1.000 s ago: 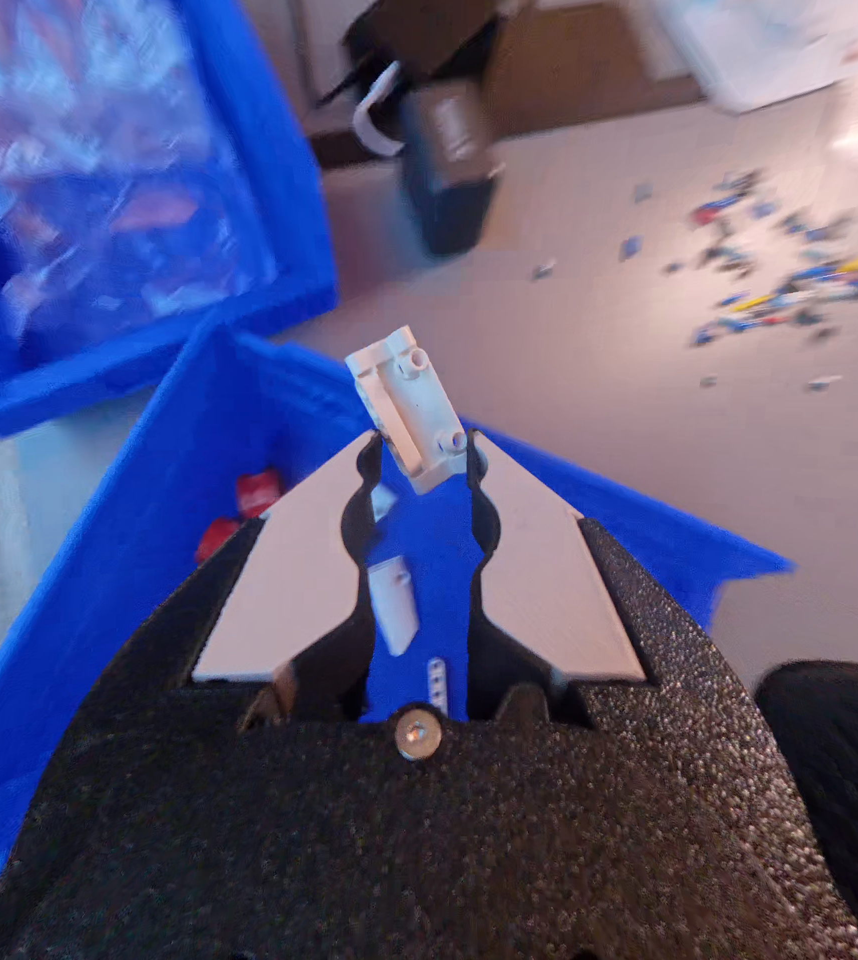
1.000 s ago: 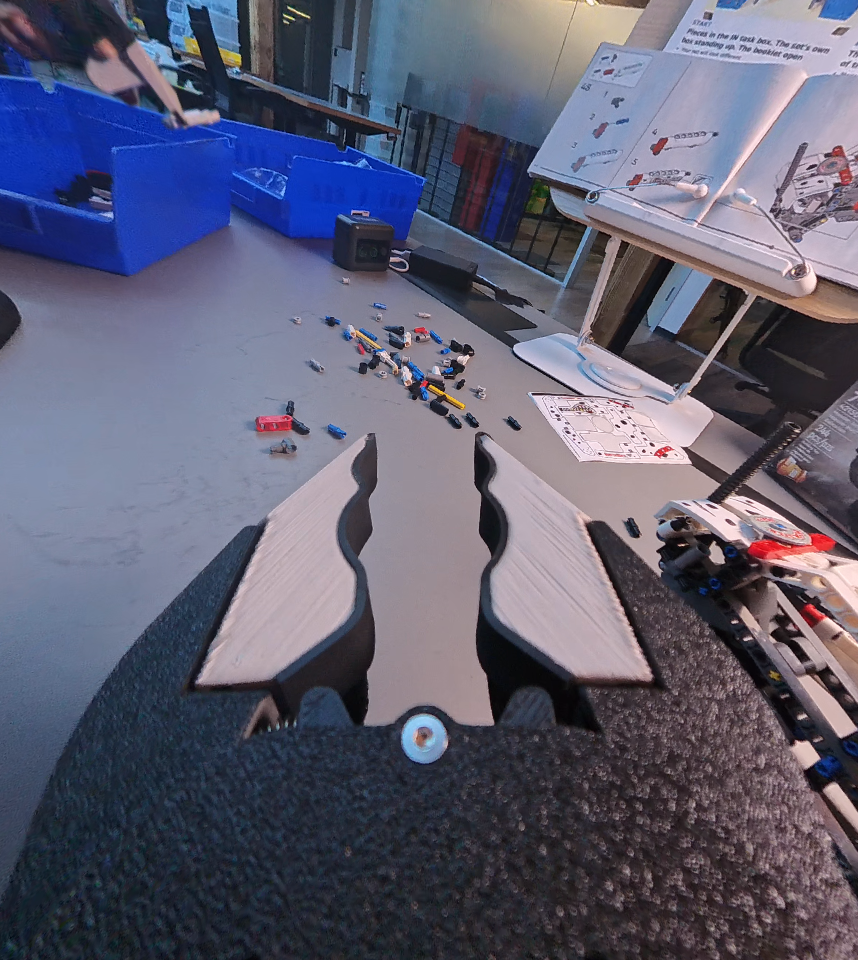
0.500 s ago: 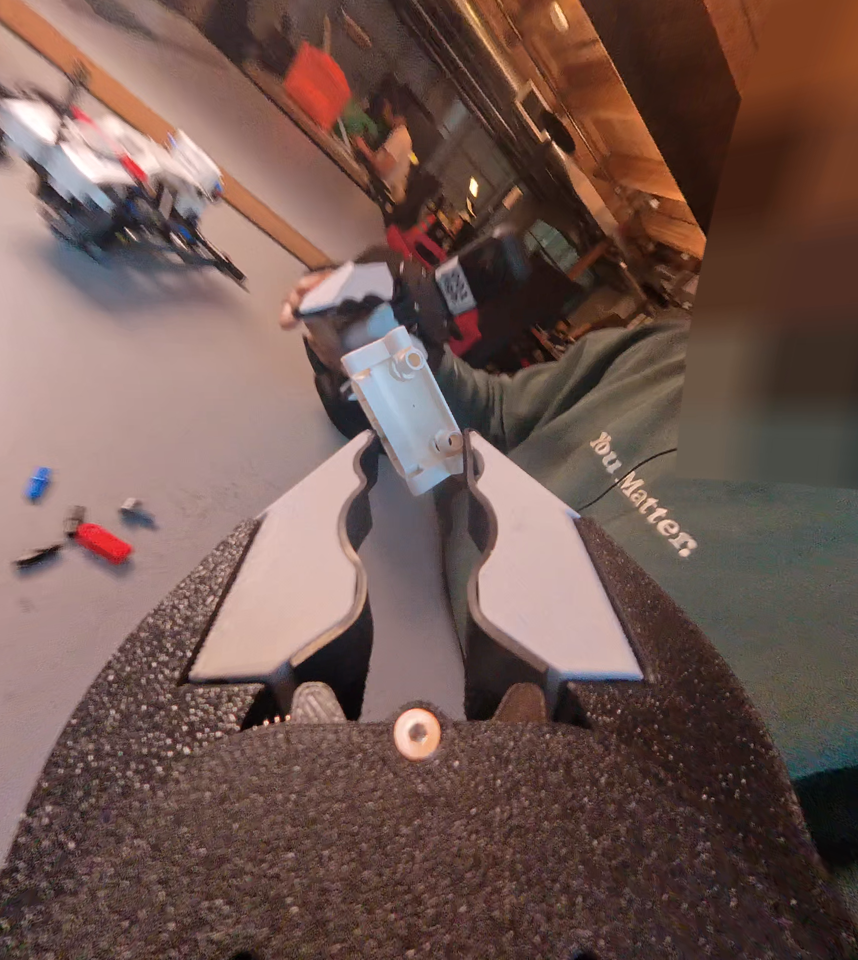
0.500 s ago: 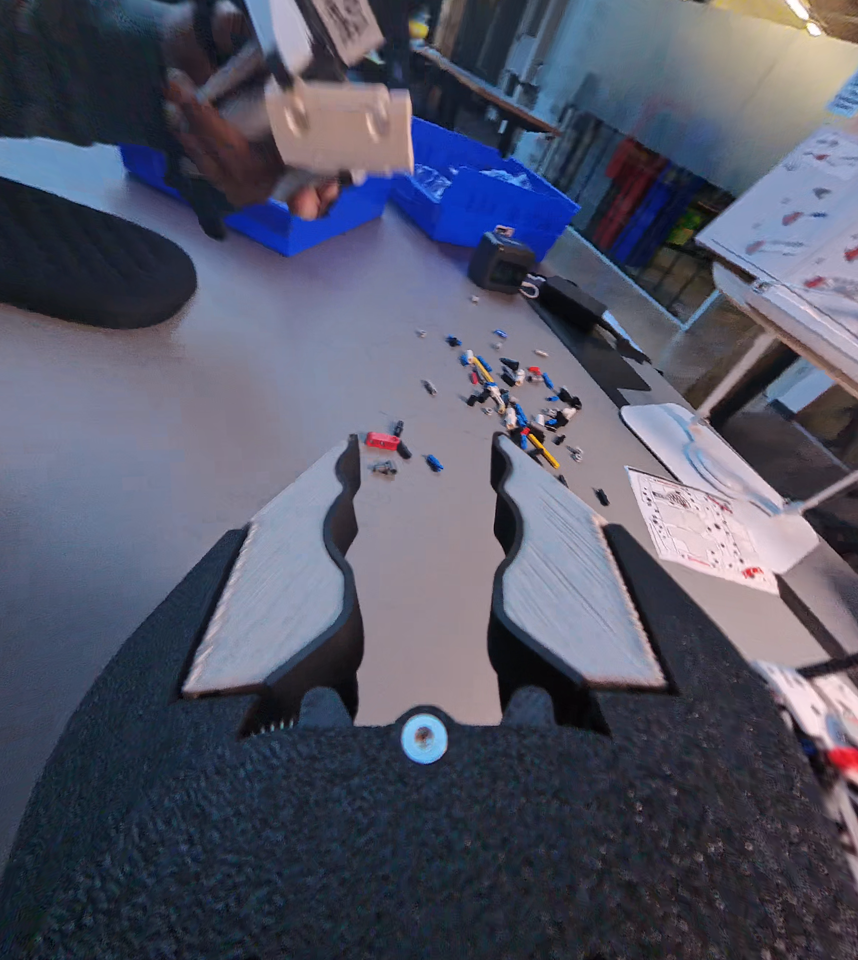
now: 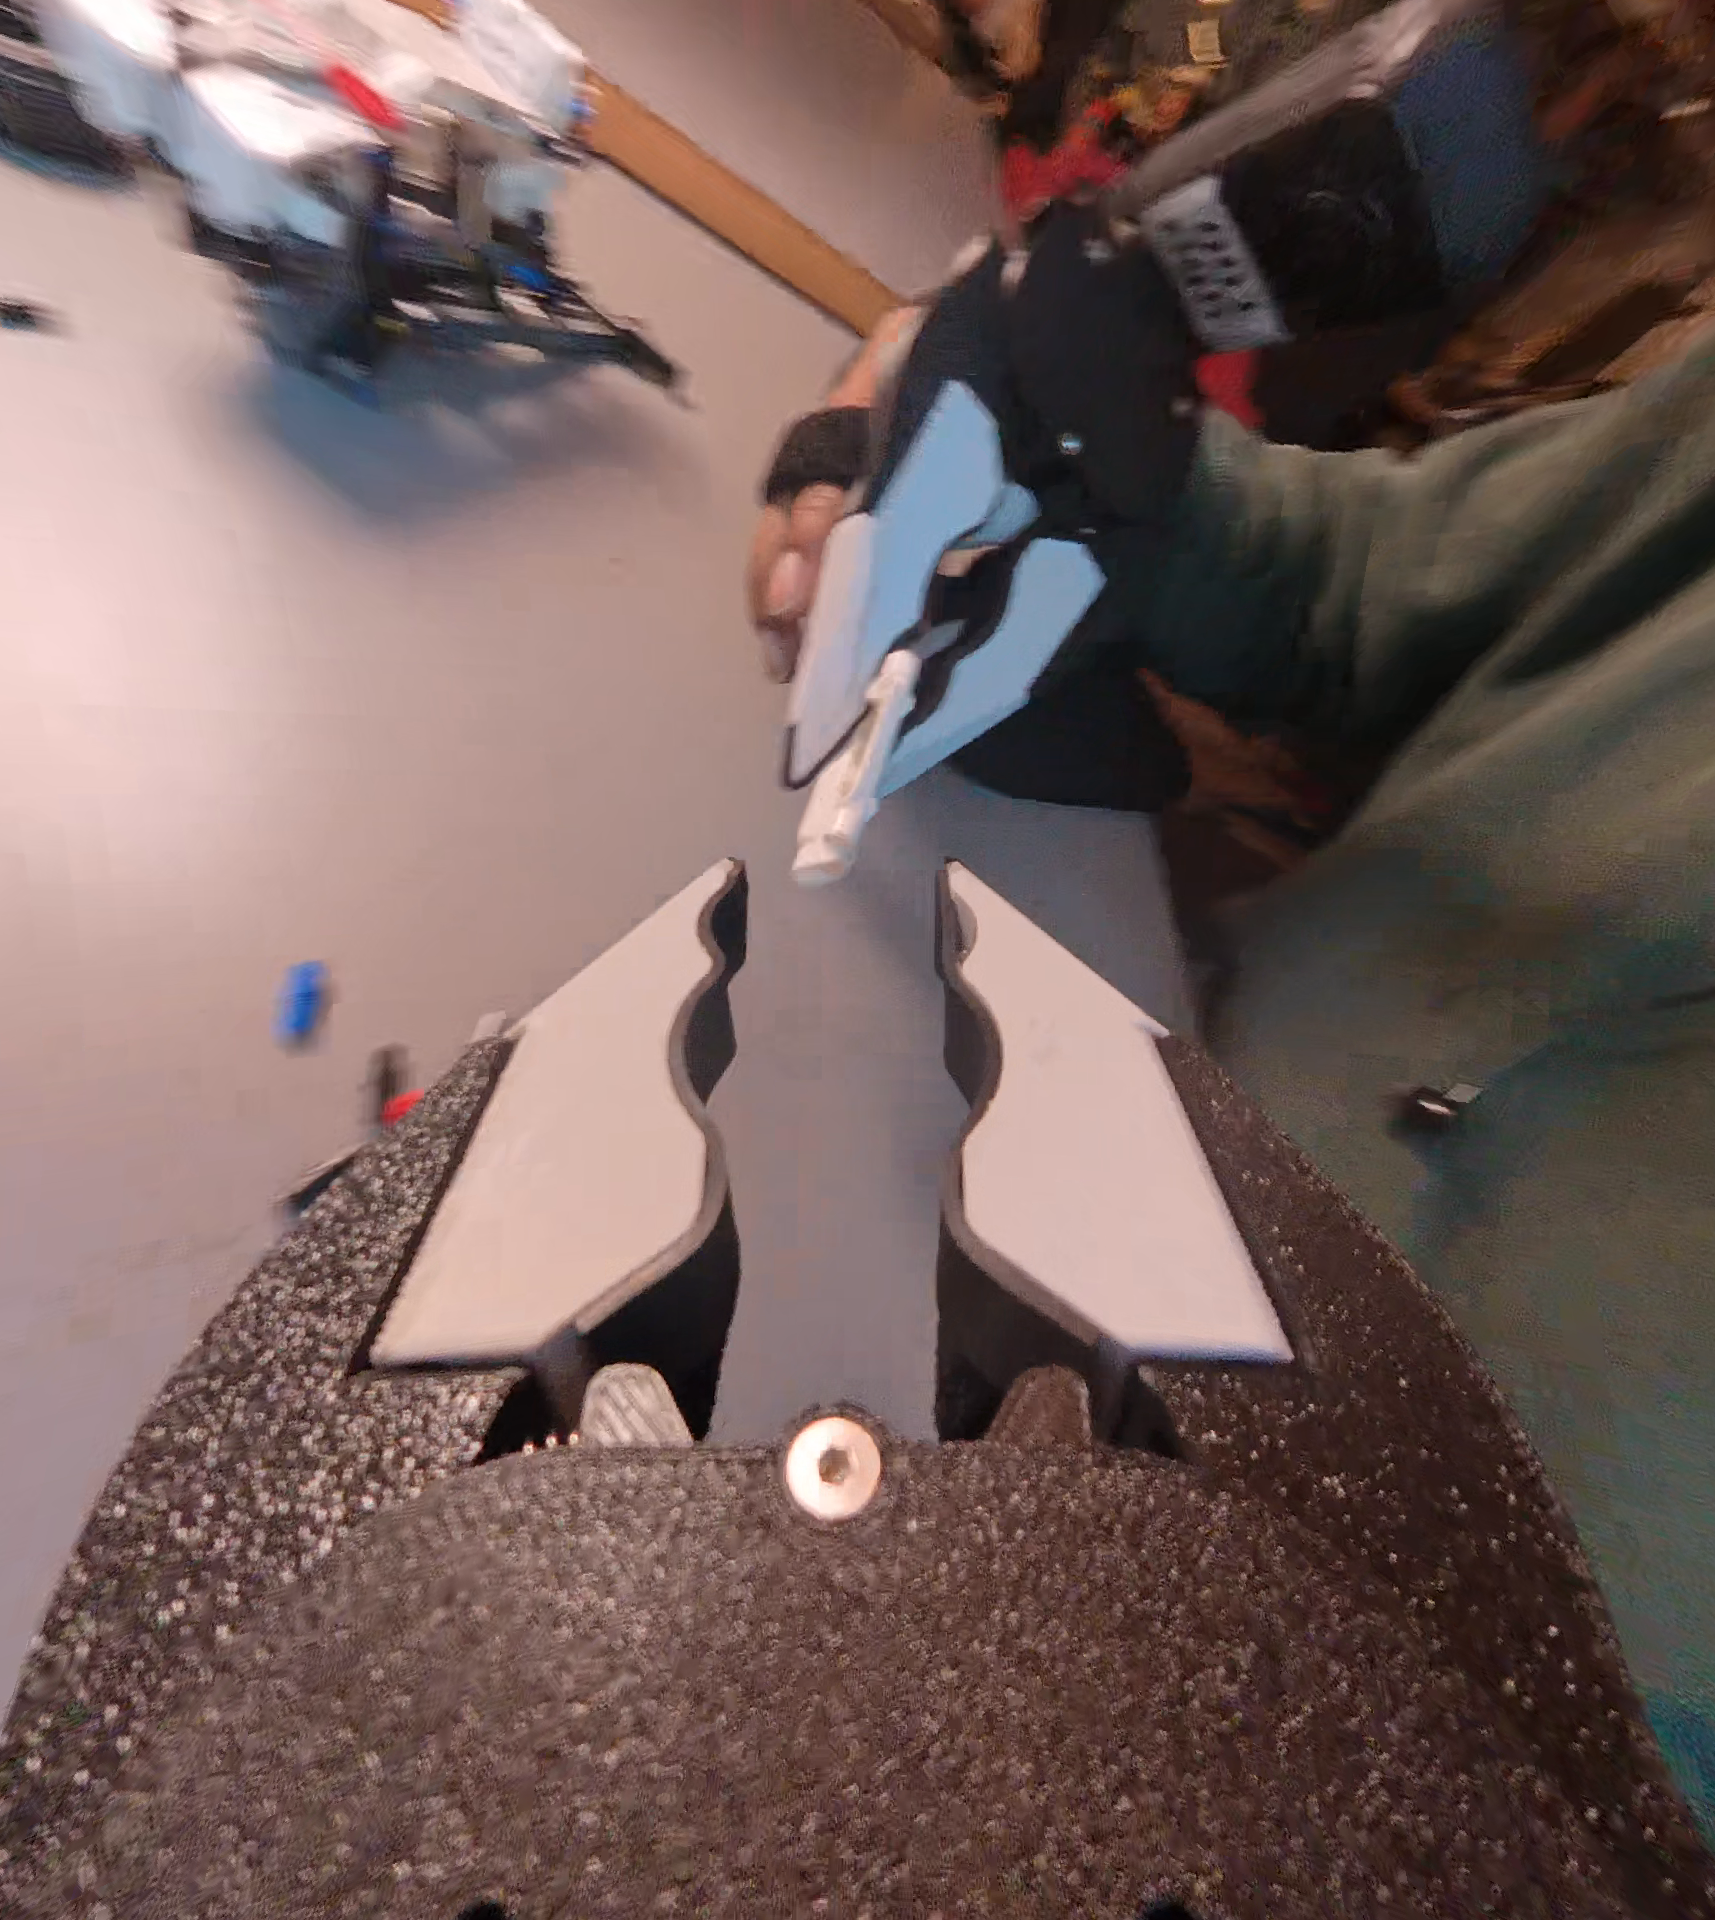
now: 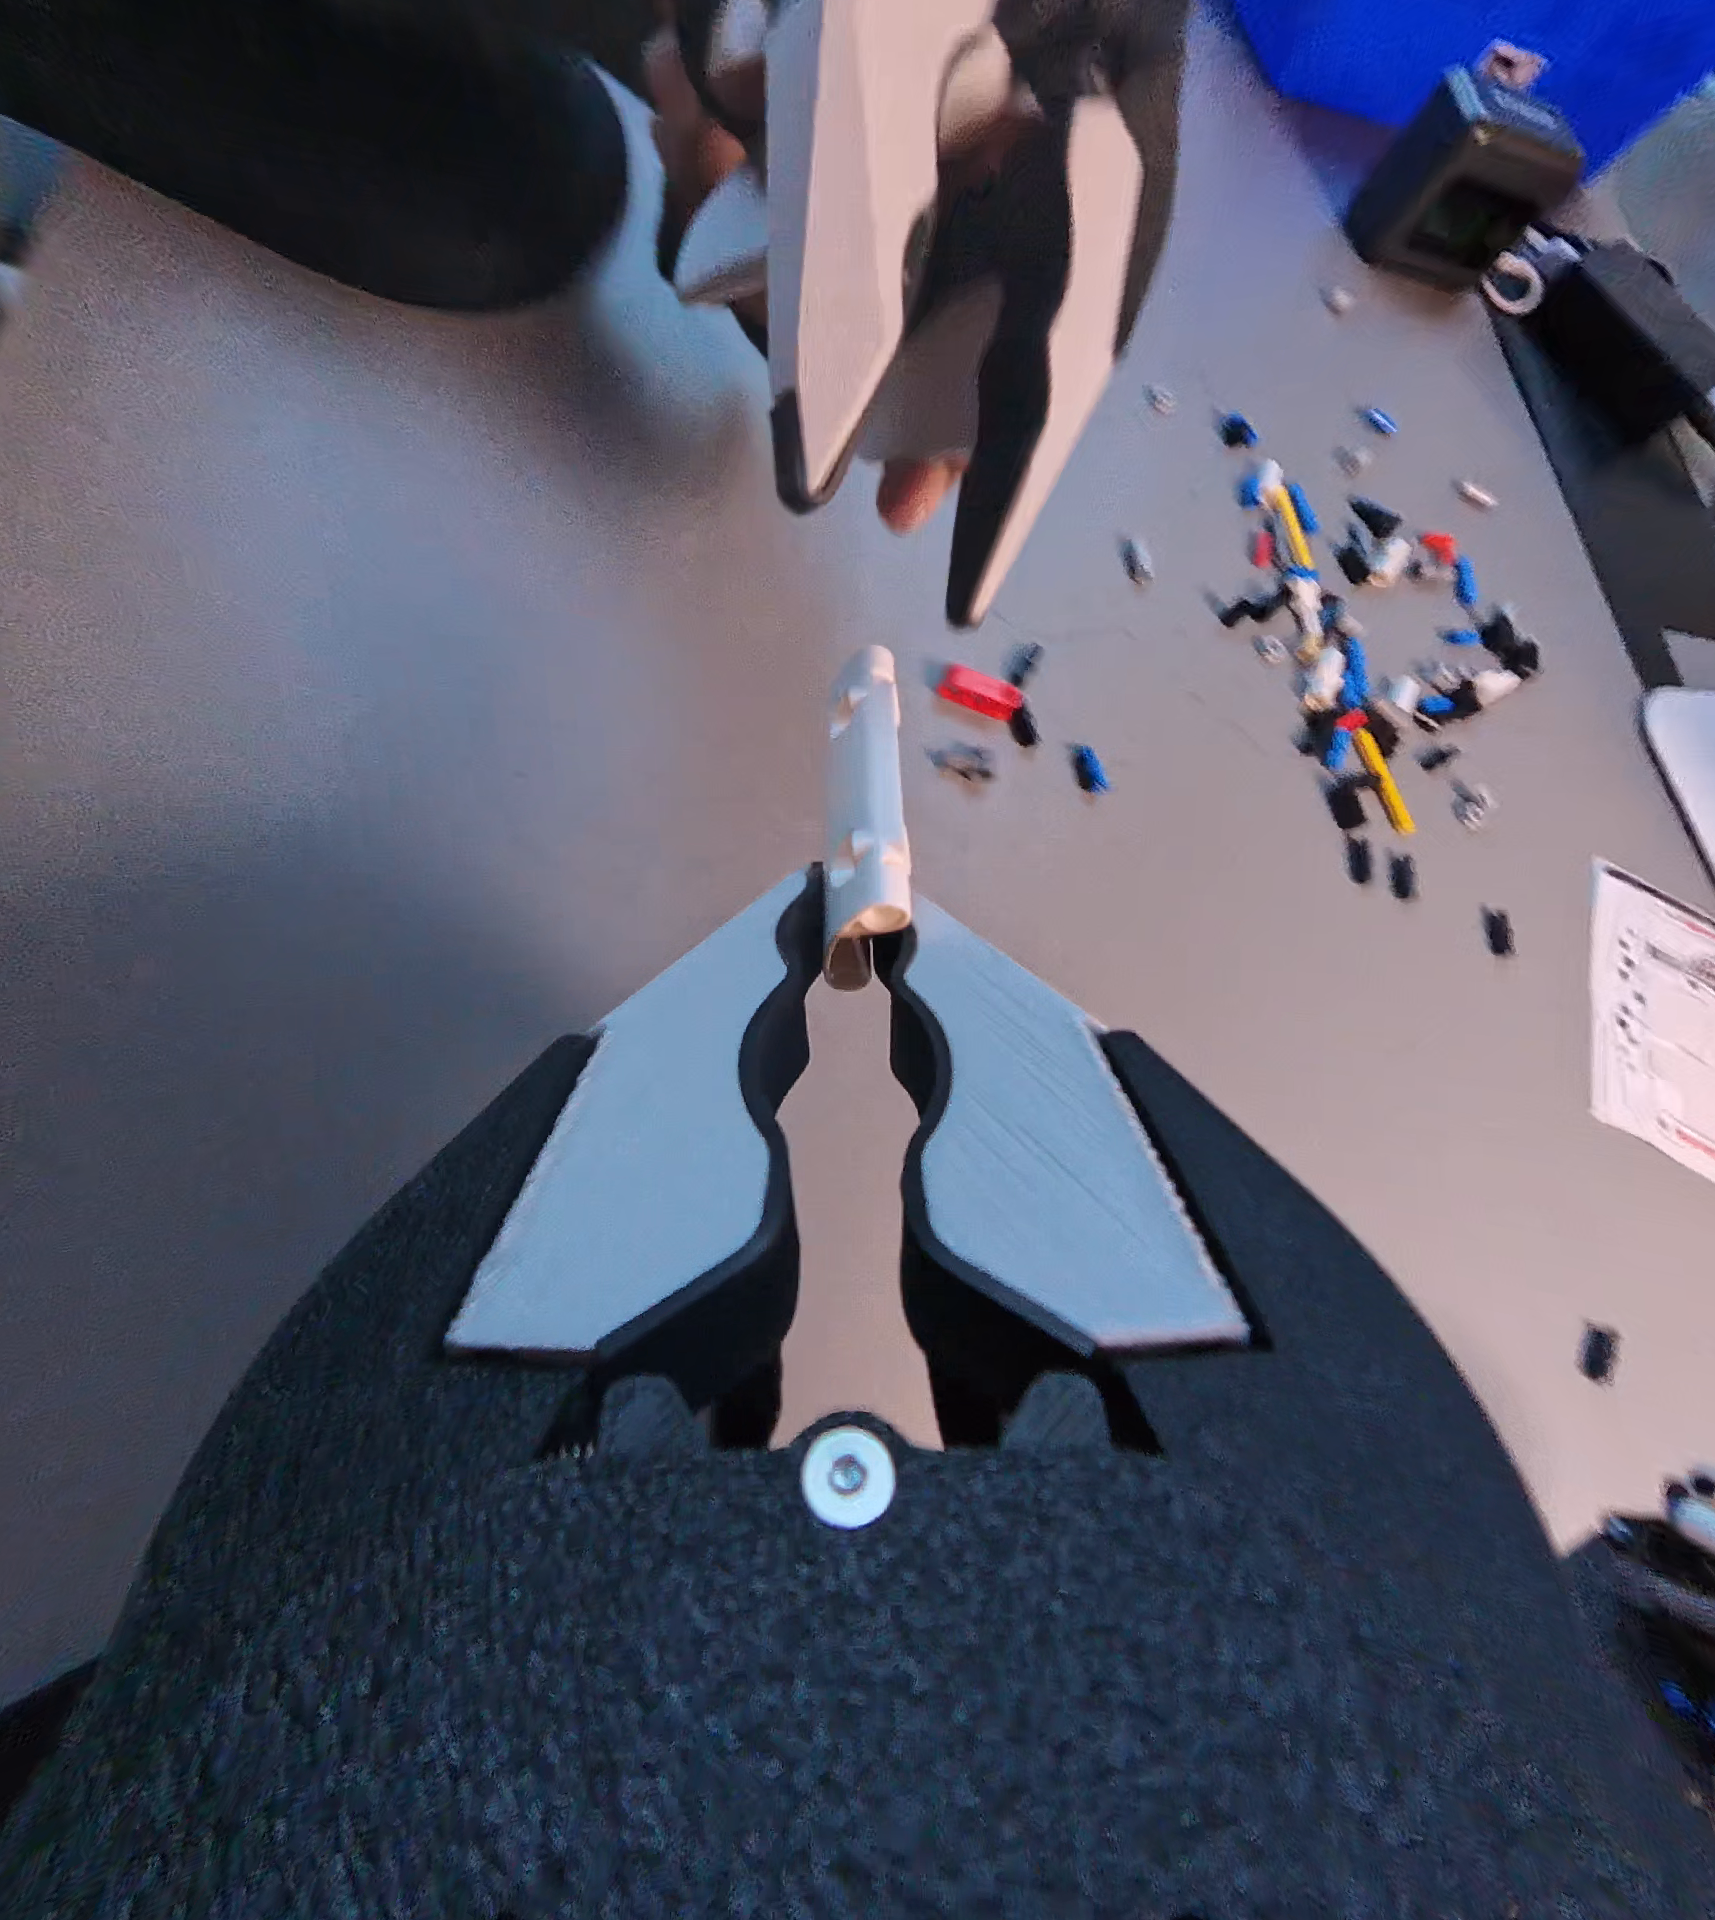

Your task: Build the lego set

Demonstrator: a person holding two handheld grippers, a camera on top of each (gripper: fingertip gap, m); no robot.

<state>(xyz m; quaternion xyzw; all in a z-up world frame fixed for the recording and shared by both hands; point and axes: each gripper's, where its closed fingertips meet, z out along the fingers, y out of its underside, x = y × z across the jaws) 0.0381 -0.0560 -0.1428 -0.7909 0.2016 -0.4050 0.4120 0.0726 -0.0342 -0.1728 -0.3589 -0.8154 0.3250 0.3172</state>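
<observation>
- White Lego panel piece (image 6: 863, 821) sits clamped by one end in the right tongs (image 6: 858, 935), above the worktop (image 6: 365, 727).
- Left tongs (image 5: 837, 894) stand apart and empty, just beyond the piece's free end.
- Keep the grip firm; carry it steadily toward the half-built truck (image 5: 365, 208).

dim indoor light — motion blur, wide-angle edge warp
</observation>
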